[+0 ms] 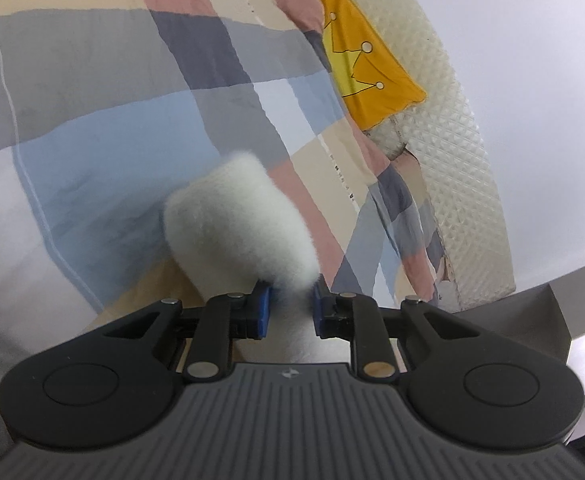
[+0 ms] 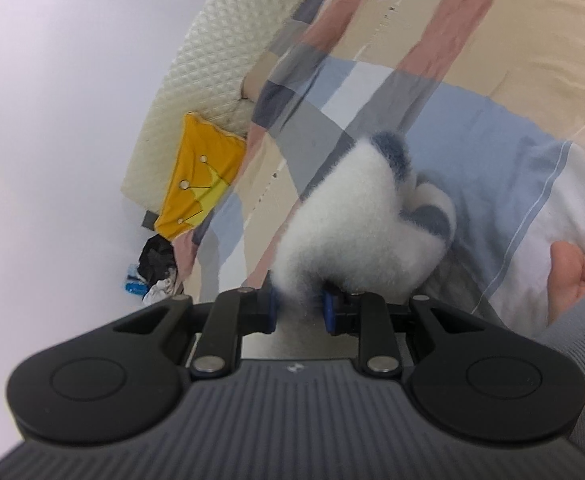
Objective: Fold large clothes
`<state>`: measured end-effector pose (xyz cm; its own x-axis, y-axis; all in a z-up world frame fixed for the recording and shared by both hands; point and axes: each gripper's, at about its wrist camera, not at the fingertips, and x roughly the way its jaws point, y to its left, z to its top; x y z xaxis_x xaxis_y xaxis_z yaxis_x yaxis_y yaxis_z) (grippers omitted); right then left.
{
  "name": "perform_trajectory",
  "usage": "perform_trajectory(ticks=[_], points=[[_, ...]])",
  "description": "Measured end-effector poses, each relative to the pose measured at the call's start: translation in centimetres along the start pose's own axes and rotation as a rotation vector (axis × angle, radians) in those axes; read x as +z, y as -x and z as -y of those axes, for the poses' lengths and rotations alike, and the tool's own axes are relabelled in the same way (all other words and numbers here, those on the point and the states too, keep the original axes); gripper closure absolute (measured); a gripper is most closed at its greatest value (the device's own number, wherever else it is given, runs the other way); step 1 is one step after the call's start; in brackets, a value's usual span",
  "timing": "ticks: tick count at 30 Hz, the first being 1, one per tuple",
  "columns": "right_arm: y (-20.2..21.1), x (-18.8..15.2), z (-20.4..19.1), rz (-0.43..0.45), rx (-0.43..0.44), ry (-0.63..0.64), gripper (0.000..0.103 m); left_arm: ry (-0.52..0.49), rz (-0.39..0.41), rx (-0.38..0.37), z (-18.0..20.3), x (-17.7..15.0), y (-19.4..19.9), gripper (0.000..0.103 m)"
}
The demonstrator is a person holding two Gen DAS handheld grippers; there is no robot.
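A fluffy white garment (image 1: 236, 220) is pinched between the blue pads of my left gripper (image 1: 290, 304) and bulges out ahead of it, held above the bed. My right gripper (image 2: 298, 304) is shut on another part of the same fluffy white garment (image 2: 348, 228), which here shows blue-grey patches. Both folds of fabric hide the fingertips. The rest of the garment is out of view.
A bed with a patchwork cover (image 1: 112, 100) in grey, blue, pink and beige lies below. A yellow crown-print pillow (image 1: 360, 64) leans on a cream quilted headboard (image 1: 452, 152). A pile of dark clothes (image 2: 156, 260) sits by the white wall. A bare foot (image 2: 572, 272) rests on the cover.
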<state>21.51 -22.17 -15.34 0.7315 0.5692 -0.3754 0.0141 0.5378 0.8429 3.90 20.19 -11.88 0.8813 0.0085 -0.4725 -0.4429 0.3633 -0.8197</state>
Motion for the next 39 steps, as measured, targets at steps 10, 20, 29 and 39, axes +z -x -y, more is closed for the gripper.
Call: perform_trajectory(ticks=[10, 20, 29, 39], points=[[-6.5, 3.3, -1.7, 0.017, -0.08, -0.119, 0.077, 0.035, 0.014, 0.042, 3.4, 4.2, -7.5, 0.079], [-14.7, 5.4, -0.6, -0.009, -0.204, -0.115, 0.078, -0.052, 0.002, 0.124, 4.1, 7.8, -17.9, 0.079], [-19.4, 6.1, 1.8, -0.035, -0.224, -0.095, 0.078, -0.162, 0.073, 0.092, 2.6, 9.5, -22.8, 0.079], [-21.5, 6.3, 2.3, -0.041, -0.236, -0.04, 0.077, -0.234, 0.07, 0.181, 1.4, 10.3, -27.0, 0.083]])
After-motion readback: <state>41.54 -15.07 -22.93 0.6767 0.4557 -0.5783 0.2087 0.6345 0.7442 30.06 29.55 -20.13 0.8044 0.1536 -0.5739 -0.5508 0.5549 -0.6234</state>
